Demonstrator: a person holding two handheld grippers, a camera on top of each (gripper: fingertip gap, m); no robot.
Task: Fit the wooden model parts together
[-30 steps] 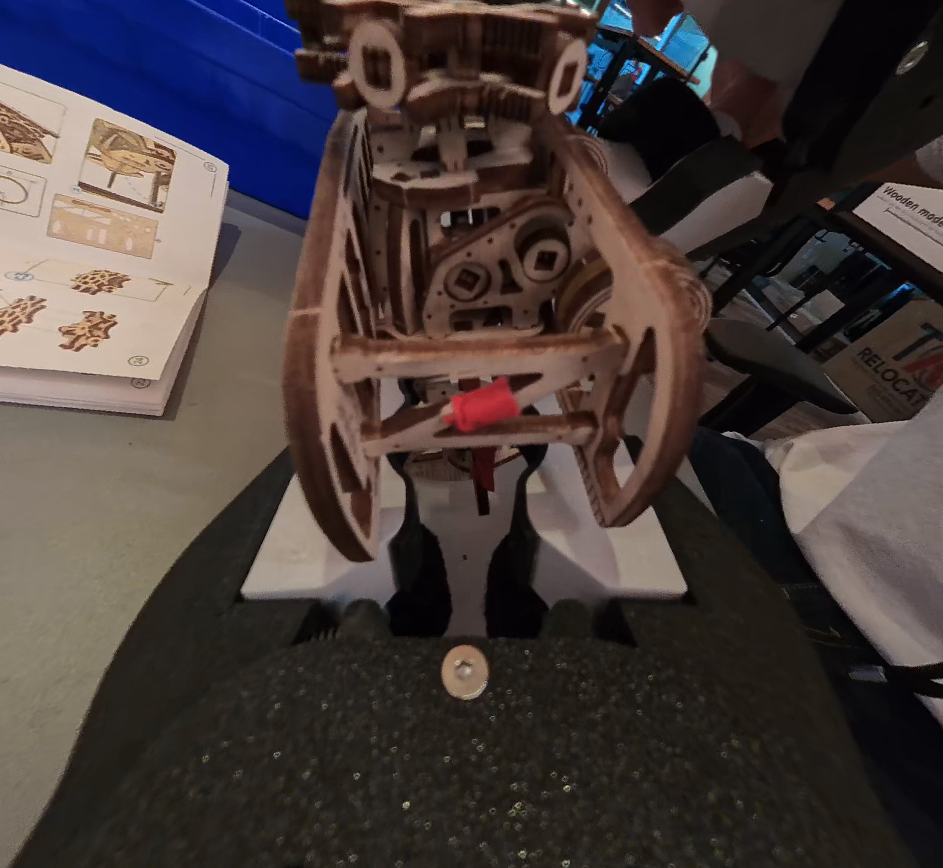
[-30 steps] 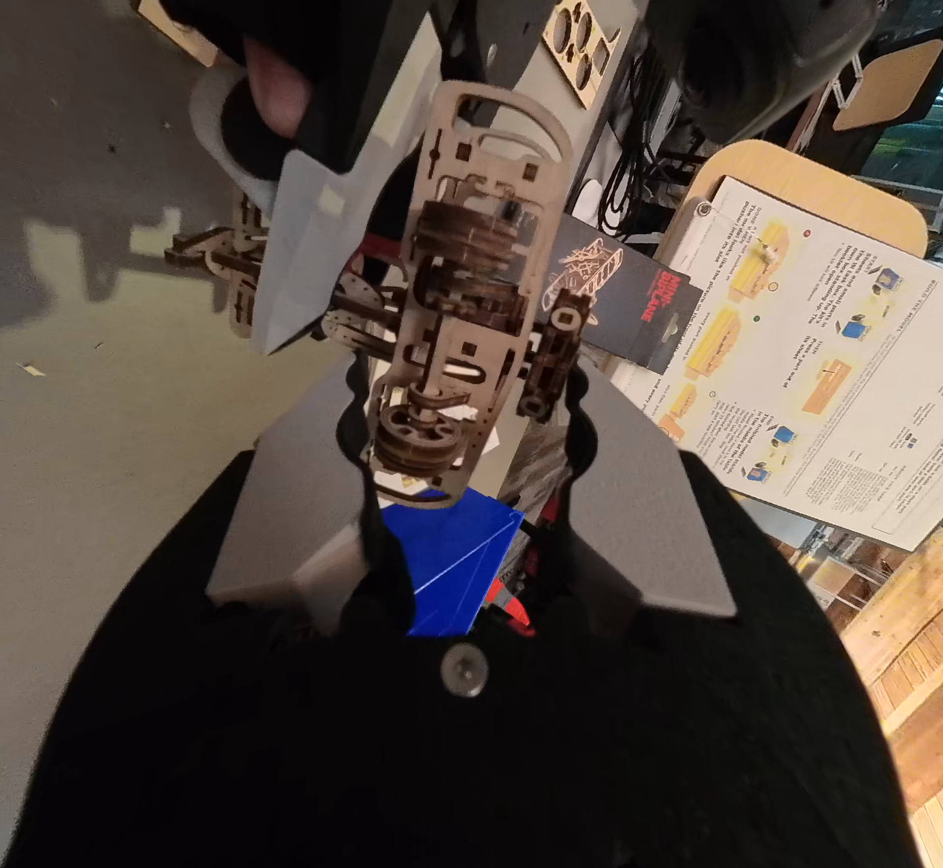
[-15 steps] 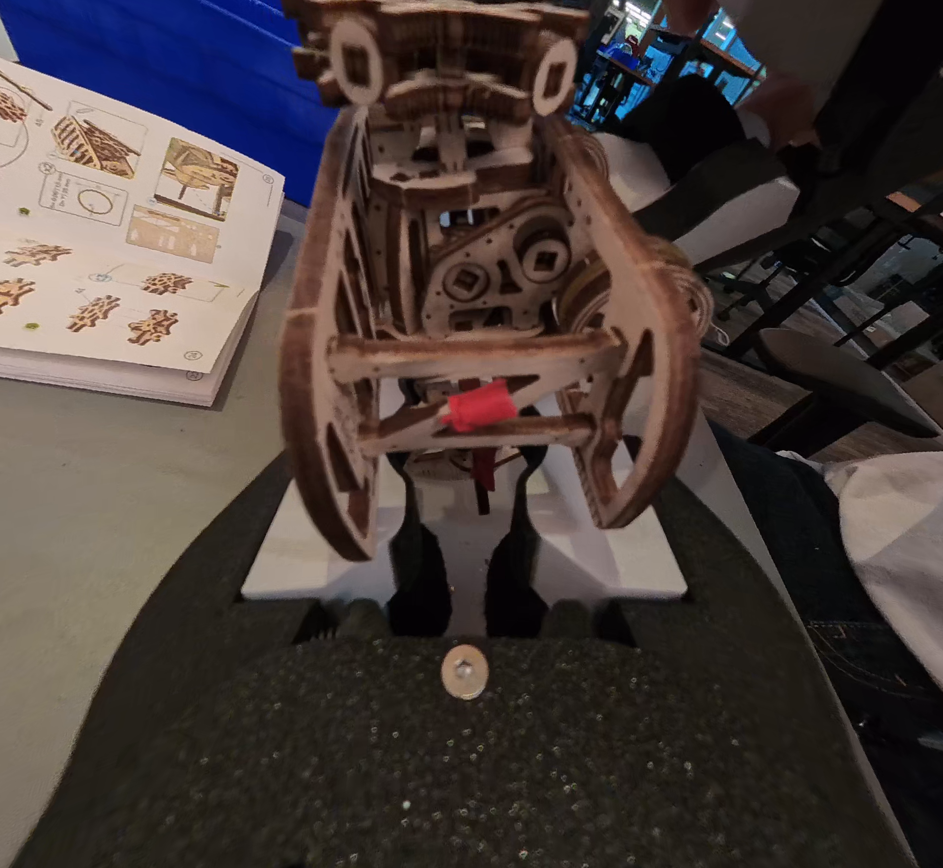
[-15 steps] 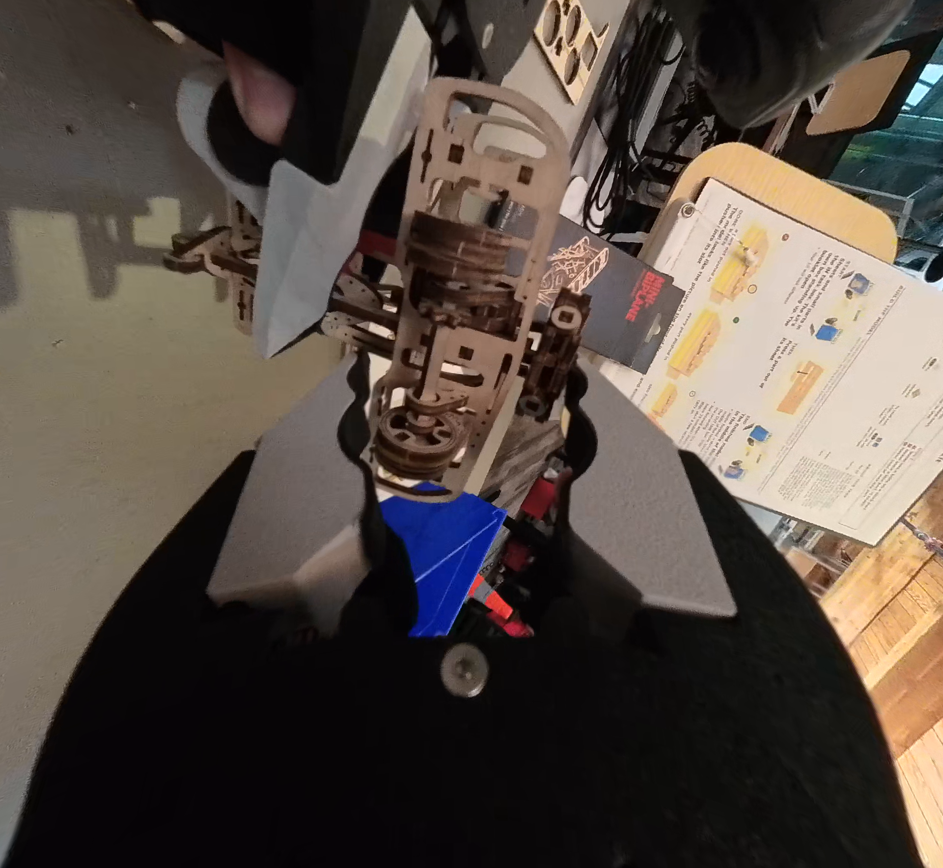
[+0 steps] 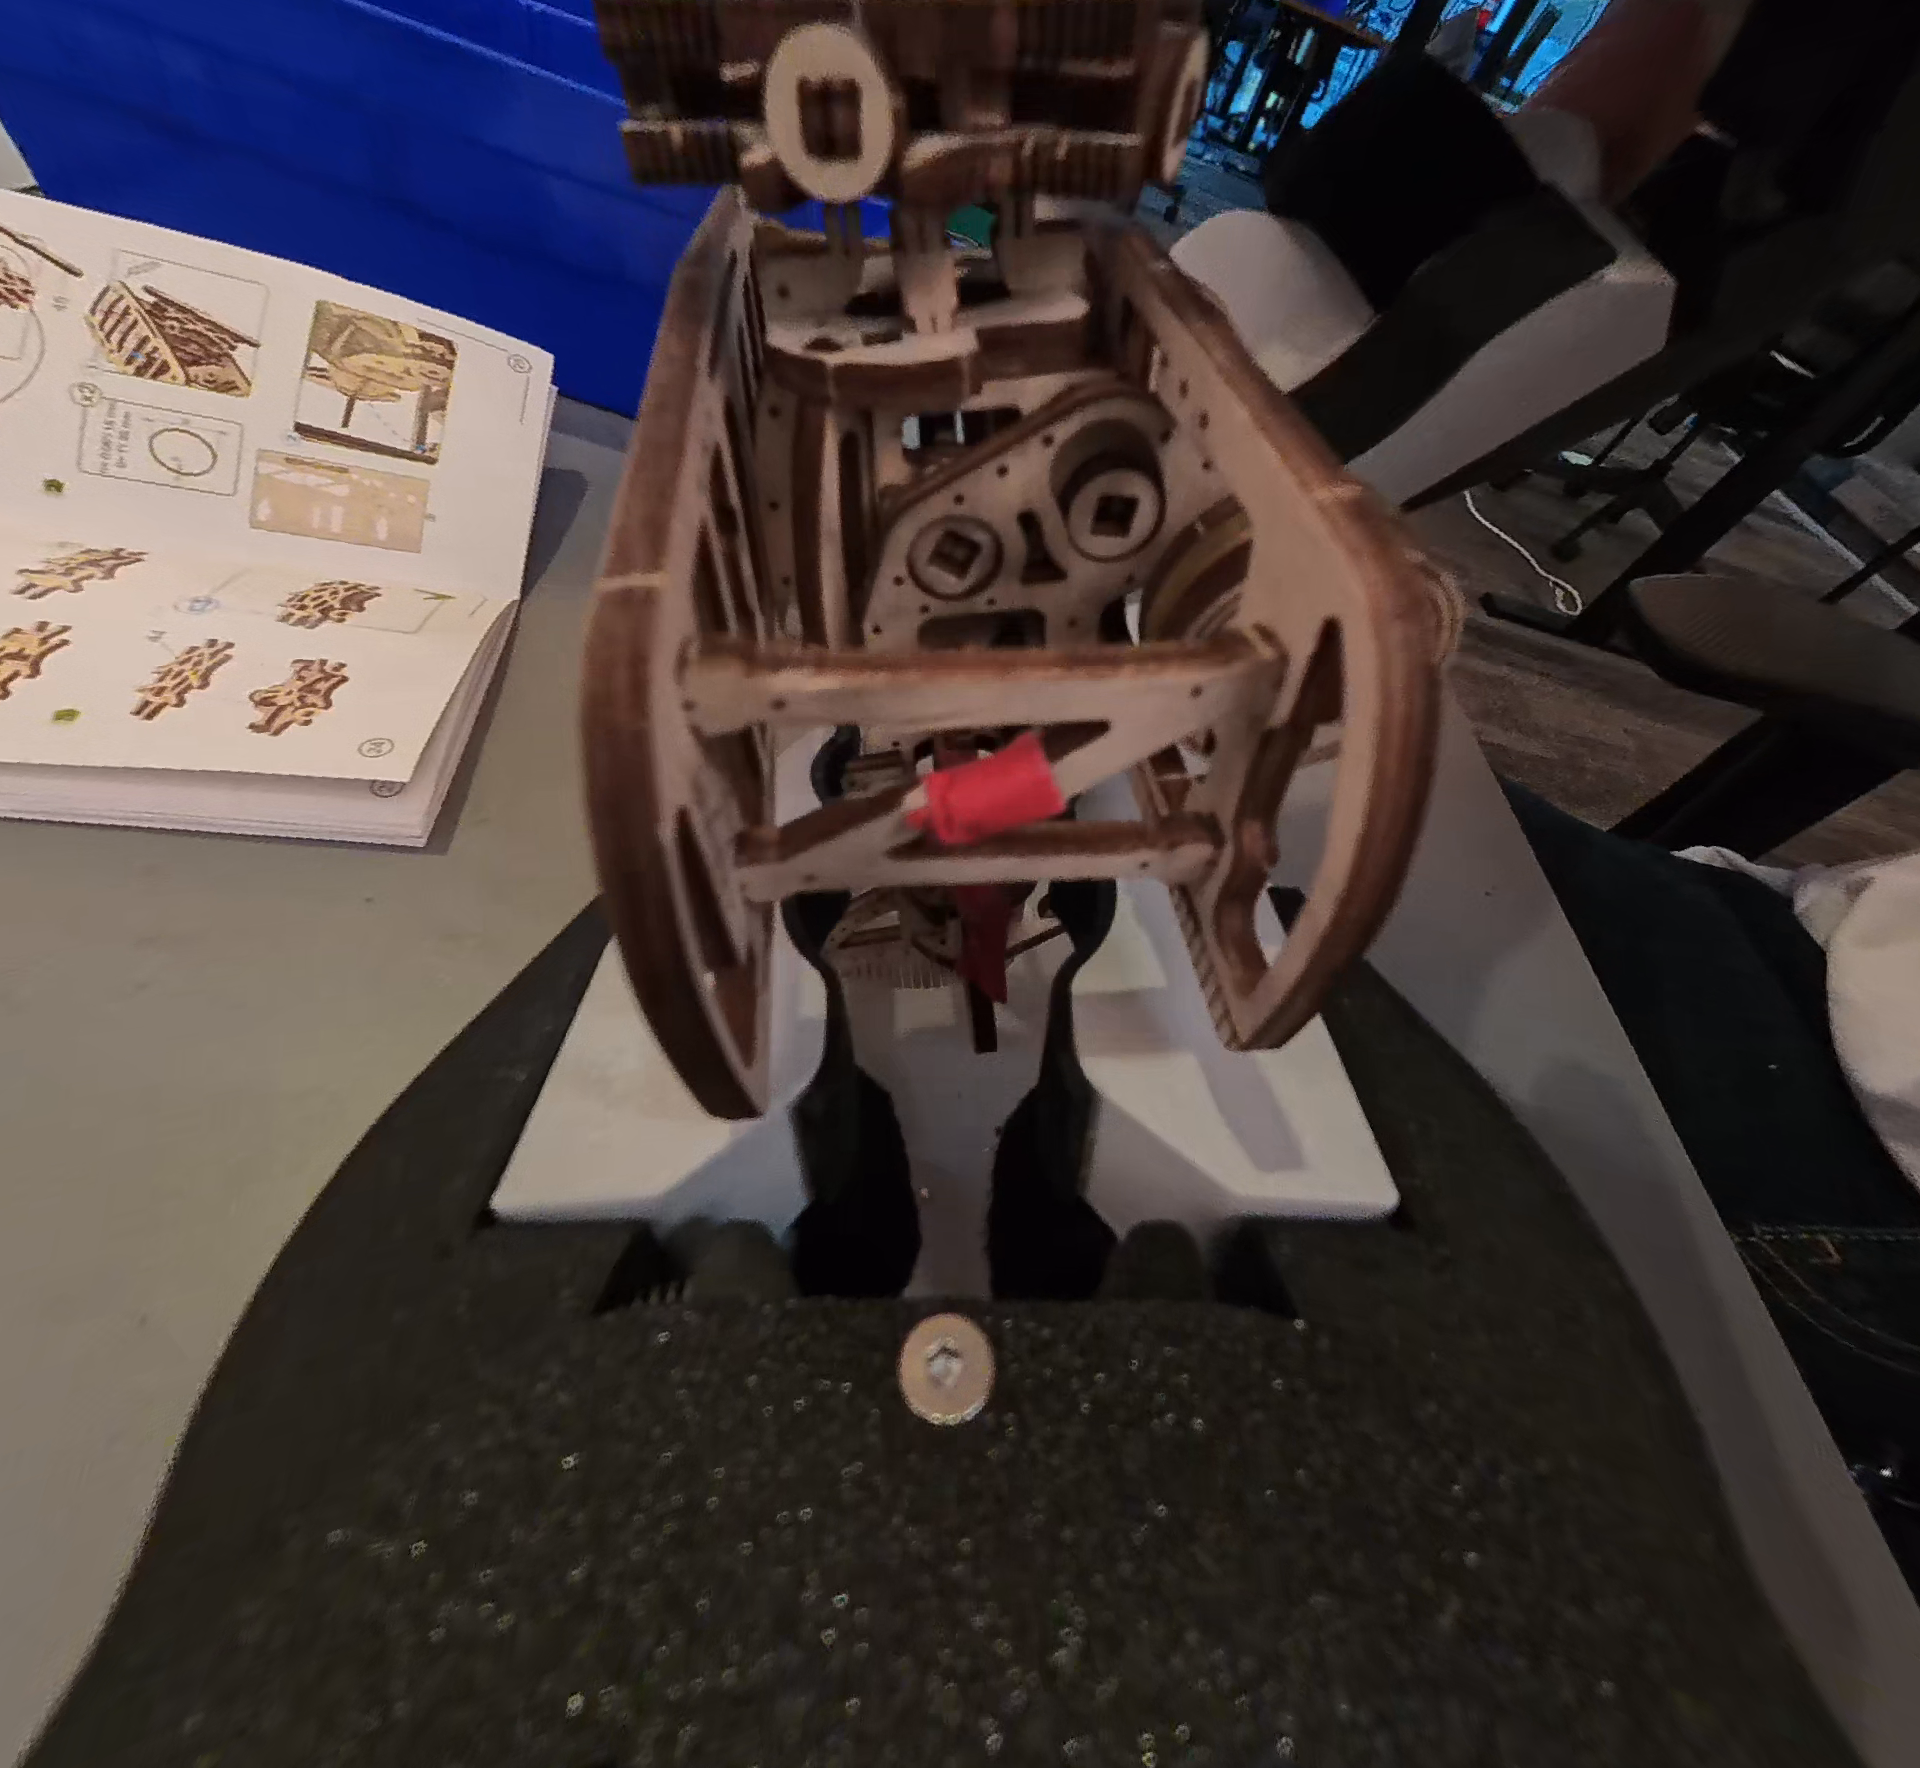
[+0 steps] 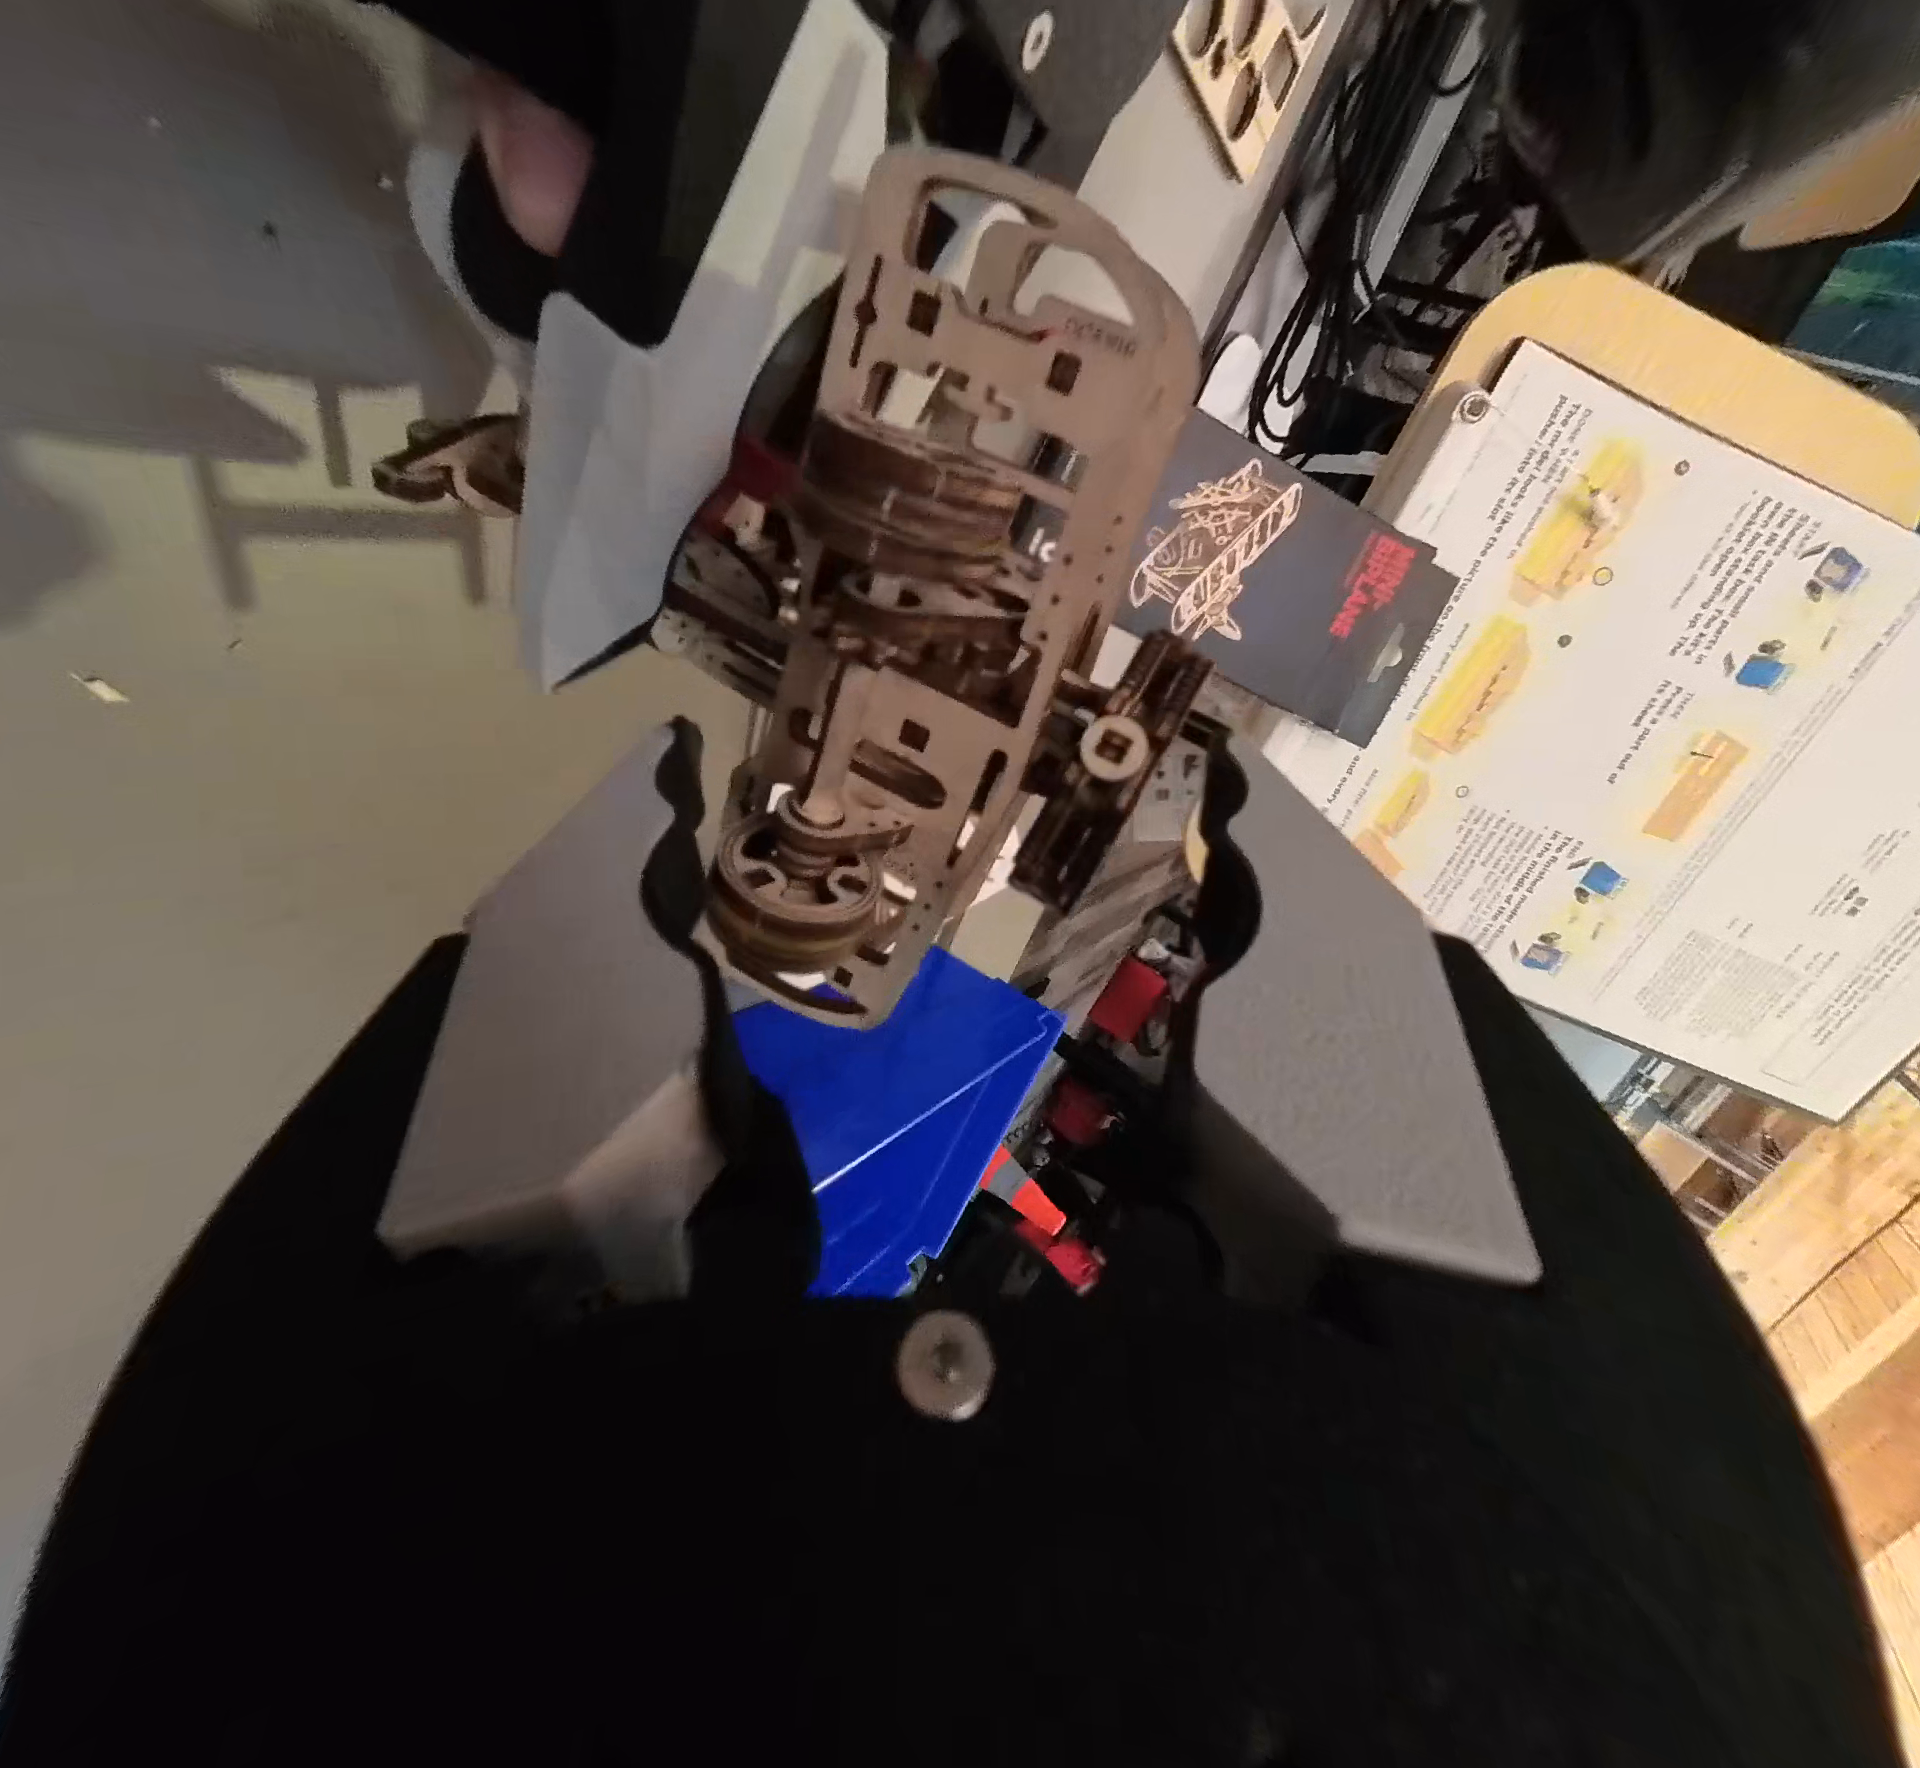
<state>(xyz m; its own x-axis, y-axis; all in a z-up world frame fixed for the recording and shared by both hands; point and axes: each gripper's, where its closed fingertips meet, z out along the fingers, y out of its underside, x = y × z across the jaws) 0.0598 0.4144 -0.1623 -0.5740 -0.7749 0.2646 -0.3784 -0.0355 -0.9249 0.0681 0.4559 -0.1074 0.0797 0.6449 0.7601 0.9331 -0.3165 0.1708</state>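
Left gripper (image 5: 940,980) showing a speckled black foam body, one silver screw (image 5: 944,1371) and white finger plates; right gripper (image 6: 940,845) showing black body, grey plates, wavy black pads.

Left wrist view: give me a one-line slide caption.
Left tool grips the wooden model above a grey table, open instruction booklet alongside.

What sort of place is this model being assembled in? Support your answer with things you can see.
Probably a shared workshop or makerspace: an open instruction booklet lies on the grey table, blue storage bins stand behind it, and more worktables and chairs fill the background.
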